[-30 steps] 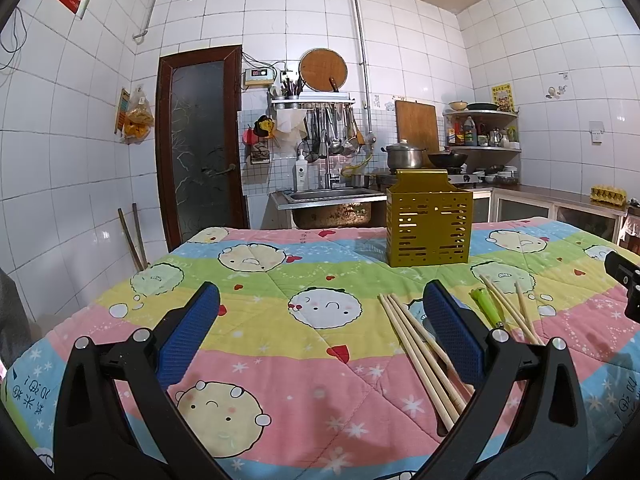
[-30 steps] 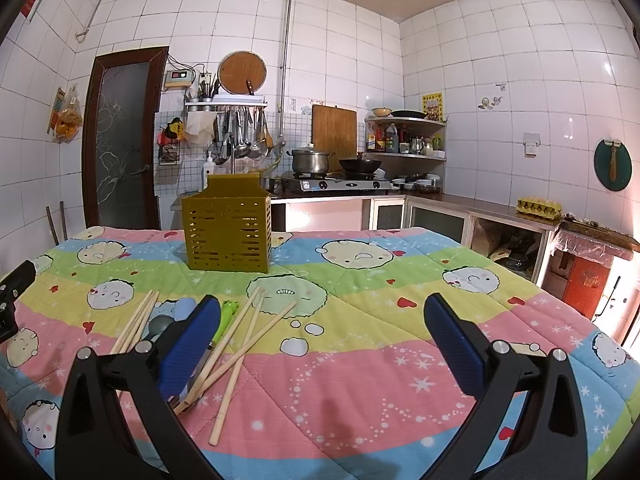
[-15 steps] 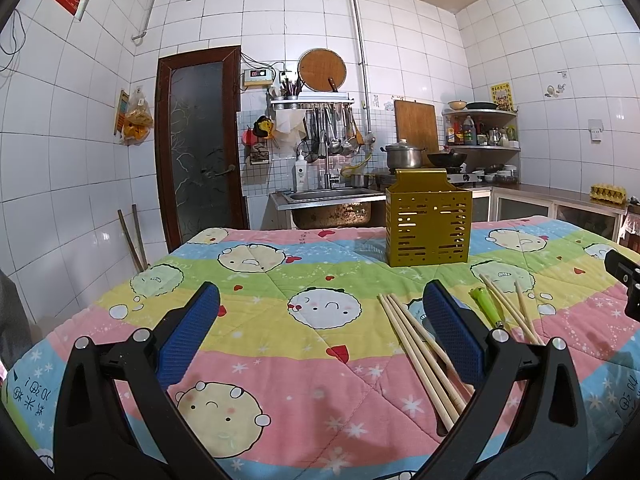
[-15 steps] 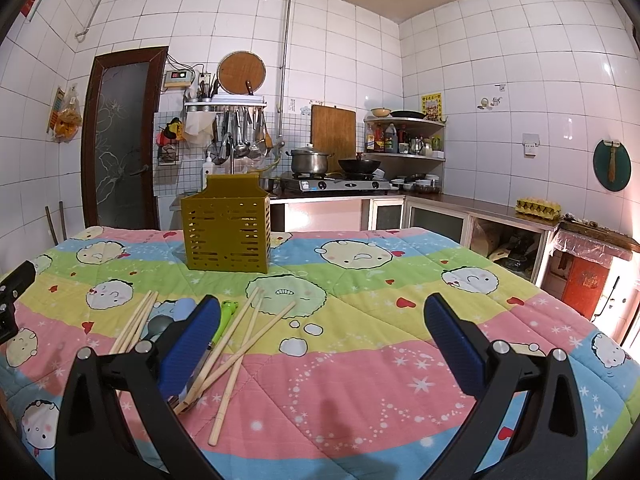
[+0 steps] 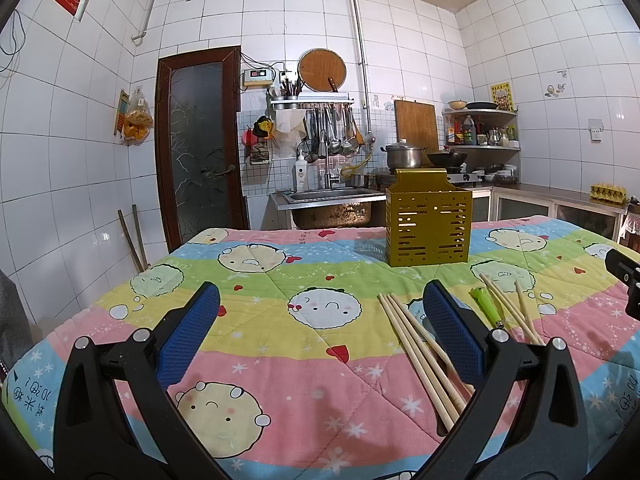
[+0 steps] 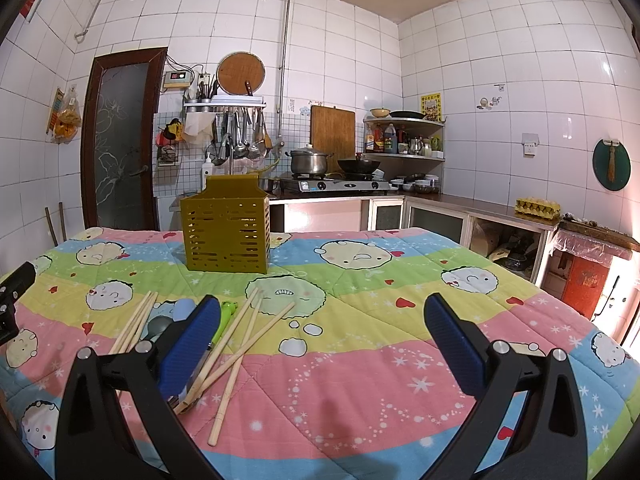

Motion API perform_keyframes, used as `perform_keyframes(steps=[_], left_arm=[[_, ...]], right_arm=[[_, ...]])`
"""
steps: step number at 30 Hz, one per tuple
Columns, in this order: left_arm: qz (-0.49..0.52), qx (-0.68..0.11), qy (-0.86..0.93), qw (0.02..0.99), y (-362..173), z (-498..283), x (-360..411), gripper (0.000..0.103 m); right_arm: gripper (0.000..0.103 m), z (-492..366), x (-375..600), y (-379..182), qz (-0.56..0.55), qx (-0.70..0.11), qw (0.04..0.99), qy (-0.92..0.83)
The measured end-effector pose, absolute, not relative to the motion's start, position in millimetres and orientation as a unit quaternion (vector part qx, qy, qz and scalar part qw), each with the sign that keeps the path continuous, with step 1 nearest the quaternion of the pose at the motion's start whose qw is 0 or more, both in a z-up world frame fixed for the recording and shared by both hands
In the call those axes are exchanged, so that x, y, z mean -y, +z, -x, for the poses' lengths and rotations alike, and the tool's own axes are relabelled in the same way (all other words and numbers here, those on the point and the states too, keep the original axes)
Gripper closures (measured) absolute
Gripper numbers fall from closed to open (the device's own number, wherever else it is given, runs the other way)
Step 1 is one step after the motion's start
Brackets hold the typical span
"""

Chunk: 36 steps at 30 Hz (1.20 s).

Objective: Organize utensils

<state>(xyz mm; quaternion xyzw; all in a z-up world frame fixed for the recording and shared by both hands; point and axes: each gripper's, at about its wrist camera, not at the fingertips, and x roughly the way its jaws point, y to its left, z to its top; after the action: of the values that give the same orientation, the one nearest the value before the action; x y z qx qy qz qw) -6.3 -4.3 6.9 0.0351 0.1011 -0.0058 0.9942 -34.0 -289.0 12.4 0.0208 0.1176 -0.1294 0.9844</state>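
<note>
A yellow perforated utensil holder (image 5: 427, 229) stands upright toward the far side of the quilt-covered table; it also shows in the right wrist view (image 6: 226, 232). Wooden chopsticks (image 5: 416, 352) lie loose in front of it, partly behind my left gripper's right finger. More chopsticks (image 6: 240, 344) and a green-handled utensil (image 6: 223, 320) lie by my right gripper's left finger. A grey-blue spoon (image 6: 168, 318) lies among them. My left gripper (image 5: 320, 336) is open and empty above the quilt. My right gripper (image 6: 322, 338) is open and empty.
The table wears a striped cartoon quilt (image 5: 280, 280). Behind it are a sink (image 5: 328, 204), a stove with a pot (image 6: 310, 162) and a wok, shelves, and a wooden door (image 5: 200, 144). The other gripper's black body shows at the right edge of the left wrist view (image 5: 626, 284).
</note>
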Motion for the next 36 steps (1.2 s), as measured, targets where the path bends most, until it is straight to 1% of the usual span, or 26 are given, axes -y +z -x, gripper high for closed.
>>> perform_keyframes(steps=[29, 36], left_arm=[[-0.035, -0.101, -0.006, 0.994, 7.9, 7.1, 4.8, 0.005], [-0.033, -0.117, -0.002, 0.993, 9.1, -0.1, 4.7, 0.005]], right_arm=[[0.004, 34.3, 289.2, 12.5, -0.02, -0.118, 0.984, -0.13], [0.004, 33.8, 294.8, 15.2, -0.018, -0.124, 0.984, -0.129]])
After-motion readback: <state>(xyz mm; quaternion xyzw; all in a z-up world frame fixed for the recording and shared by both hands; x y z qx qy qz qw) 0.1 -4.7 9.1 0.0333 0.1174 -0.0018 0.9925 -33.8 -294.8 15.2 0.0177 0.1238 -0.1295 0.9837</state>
